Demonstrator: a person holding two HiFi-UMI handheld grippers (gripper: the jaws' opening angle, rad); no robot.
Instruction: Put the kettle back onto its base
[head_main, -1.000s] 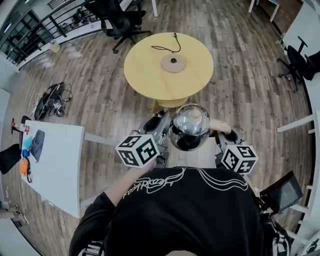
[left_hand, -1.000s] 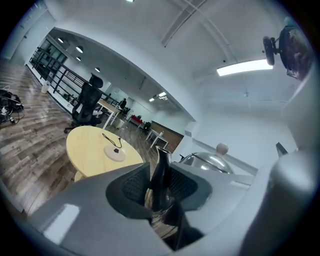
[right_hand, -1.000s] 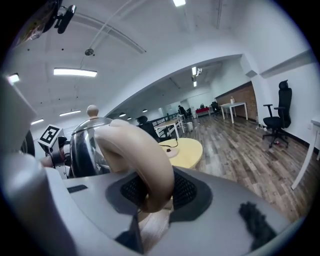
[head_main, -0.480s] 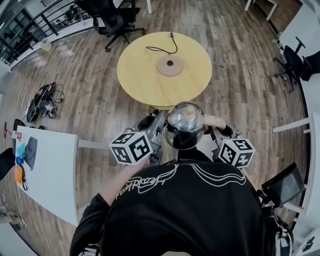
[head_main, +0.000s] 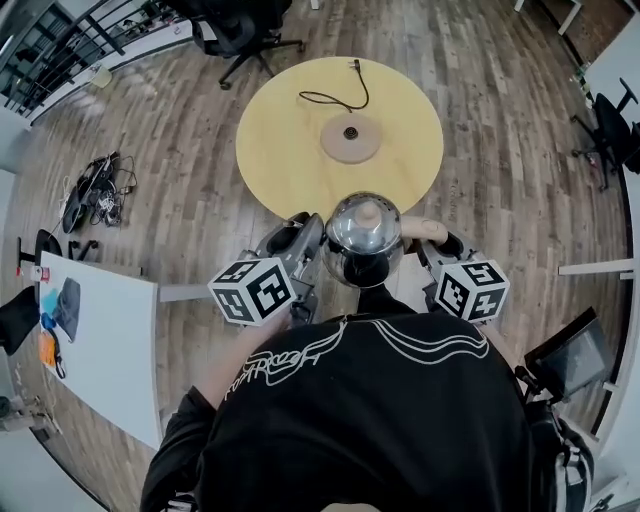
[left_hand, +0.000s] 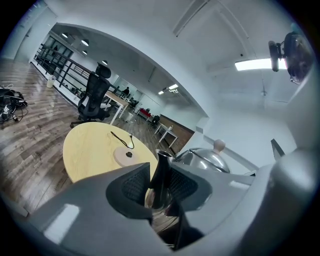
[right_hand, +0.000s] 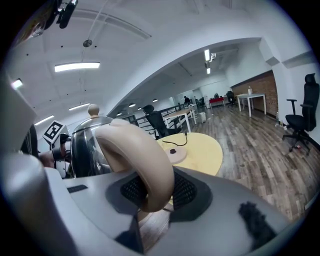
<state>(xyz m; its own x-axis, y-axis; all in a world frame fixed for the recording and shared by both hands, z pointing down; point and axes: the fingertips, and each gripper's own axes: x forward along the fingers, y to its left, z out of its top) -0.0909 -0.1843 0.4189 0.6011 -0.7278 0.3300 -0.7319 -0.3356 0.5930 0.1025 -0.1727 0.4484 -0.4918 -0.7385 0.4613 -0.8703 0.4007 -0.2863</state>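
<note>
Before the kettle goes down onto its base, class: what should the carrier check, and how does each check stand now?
1. Right gripper shut on the beige handle: ok.
2. Left gripper shut on the spout: ok.
3. Lid on the kettle: ok; how firmly it sits, cannot tell.
4. Base bare on top: ok.
5. Cord lying on the table beyond the base, off its top: ok.
6. Kettle above the base: not ok; it hangs at the near edge of the round table.
</note>
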